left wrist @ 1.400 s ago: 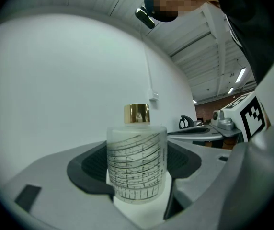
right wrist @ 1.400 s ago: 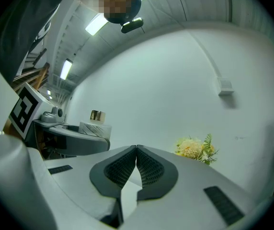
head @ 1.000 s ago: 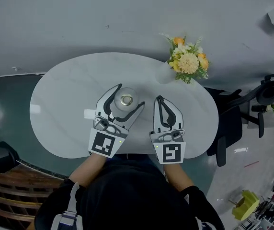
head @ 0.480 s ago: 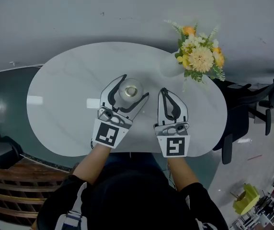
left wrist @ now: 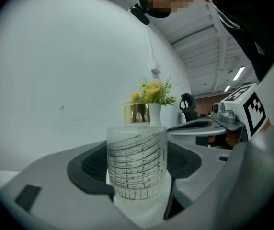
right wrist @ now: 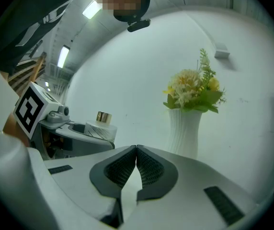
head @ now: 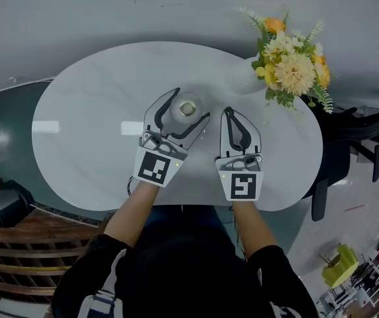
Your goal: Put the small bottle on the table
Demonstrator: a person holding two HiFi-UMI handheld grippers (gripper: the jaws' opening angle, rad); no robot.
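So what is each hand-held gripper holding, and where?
Left hand-held gripper clamps the small bottle by its frosted body, below the gold cap. Right hand-held gripper is shut, empty.

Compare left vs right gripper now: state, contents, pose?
1. The left gripper has its fingers spread and closed on the small bottle; the right gripper has its fingers pressed together with nothing between them.
2. In the head view the left gripper angles toward the person's right, while the right gripper points almost straight ahead.
Shared: both sit side by side over the white table, near the person's edge.
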